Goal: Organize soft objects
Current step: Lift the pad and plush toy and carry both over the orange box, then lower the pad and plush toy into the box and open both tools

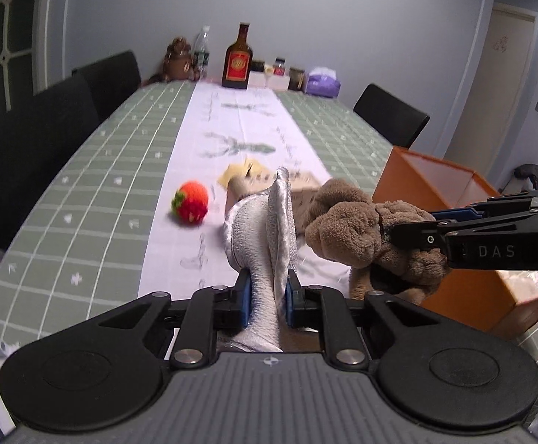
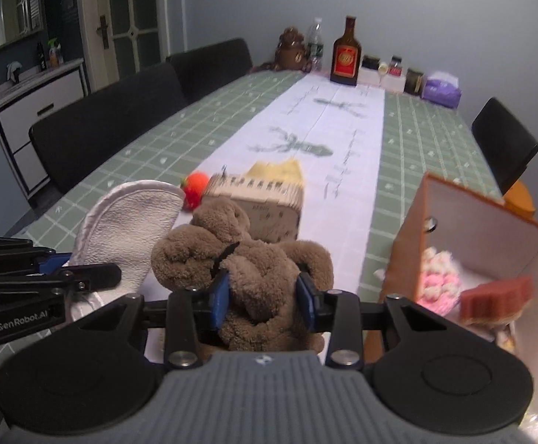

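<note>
L gripper is pinching slipper, R gripper is squeezing plush; thin grip w/ slipper maybe slipping before box.

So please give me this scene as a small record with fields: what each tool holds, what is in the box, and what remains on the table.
left tool: shut on white slipper
right tool: shut on brown plush toy
orange box: at the right, open; holds a pink fluffy item and a reddish sponge
still on table: knitted strawberry, spiral notebook
far end: brown bottle, jars, tissue pack
</note>
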`<state>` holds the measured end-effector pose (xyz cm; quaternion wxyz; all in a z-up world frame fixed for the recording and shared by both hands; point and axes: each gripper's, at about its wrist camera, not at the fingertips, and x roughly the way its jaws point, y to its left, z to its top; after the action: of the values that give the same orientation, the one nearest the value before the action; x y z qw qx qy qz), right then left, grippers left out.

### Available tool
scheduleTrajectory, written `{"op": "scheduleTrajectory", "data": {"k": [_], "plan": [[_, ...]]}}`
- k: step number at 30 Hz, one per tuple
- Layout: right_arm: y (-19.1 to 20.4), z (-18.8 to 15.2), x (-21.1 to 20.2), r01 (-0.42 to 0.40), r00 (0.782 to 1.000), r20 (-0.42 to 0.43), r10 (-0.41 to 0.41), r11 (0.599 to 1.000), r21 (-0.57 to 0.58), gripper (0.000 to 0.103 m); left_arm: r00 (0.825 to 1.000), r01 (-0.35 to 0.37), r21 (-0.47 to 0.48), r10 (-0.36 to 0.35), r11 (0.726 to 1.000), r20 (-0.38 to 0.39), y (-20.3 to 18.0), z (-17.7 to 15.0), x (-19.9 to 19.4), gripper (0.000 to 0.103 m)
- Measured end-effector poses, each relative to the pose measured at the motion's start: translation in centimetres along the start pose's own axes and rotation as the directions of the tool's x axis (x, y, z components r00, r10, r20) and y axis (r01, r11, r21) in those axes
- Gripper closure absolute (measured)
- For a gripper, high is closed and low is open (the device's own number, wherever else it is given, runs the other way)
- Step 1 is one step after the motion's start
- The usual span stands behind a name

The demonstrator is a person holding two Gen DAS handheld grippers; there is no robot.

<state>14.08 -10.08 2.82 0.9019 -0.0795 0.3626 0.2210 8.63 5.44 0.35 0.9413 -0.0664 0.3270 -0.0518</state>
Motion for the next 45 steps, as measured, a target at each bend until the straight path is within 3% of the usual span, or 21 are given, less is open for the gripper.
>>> {"op": "scheduleTrajectory", "data": {"k": [5, 10, 20, 28, 37, 42, 45], "plan": [[-2.7, 1.8, -2.7, 0.056, 0.997, 0.053, -0.057, 0.998, 0.019, 0.065, 0.998, 0.043, 0.023, -0.044, 0.999, 0.039, -2.3, 2.5, -0.5, 0.084], [-6.3, 2.5, -4.5, 0.166, 0.984, 0.055, -0.167, 0.986, 0.030, 0.065, 0.993, 0.095, 0.095, -0.101, 0.991, 0.060, -6.4, 4.9, -0.1, 0.084], [-16.4, 0.1, -4.6, 0.340, 0.939, -0.095, -0.331, 0.934, 0.106, 0.065, 0.973, 0.233, 0.261, -0.224, 0.937, -0.064, -16.8, 6.1, 5.2, 0.083], [-19.7, -1.3, -2.2, 0.298, 0.947, -0.161, -0.278, 0.946, 0.125, 0.065, 0.968, 0.231, 0.349, -0.178, 0.908, -0.179, -22.0, 5.3, 10.3, 0.083], [-20.7, -1.4, 0.1, 0.262, 0.955, -0.180, -0.237, 0.957, 0.126, 0.064, 0.971, 0.188, 0.398, -0.110, 0.898, -0.211, -22.3, 5.9, 13.1, 0.083], [-20.7, -1.0, 0.6, 0.272, 0.953, -0.167, -0.254, 0.958, 0.093, 0.064, 0.968, 0.204, 0.430, -0.117, 0.879, -0.220, -22.6, 6.5, 14.0, 0.083], [-21.1, -0.4, 0.3, 0.272, 0.955, -0.151, -0.254, 0.956, 0.111, 0.065, 0.966, 0.215, 0.409, -0.133, 0.887, -0.221, -22.3, 7.6, 14.4, 0.083]]}}
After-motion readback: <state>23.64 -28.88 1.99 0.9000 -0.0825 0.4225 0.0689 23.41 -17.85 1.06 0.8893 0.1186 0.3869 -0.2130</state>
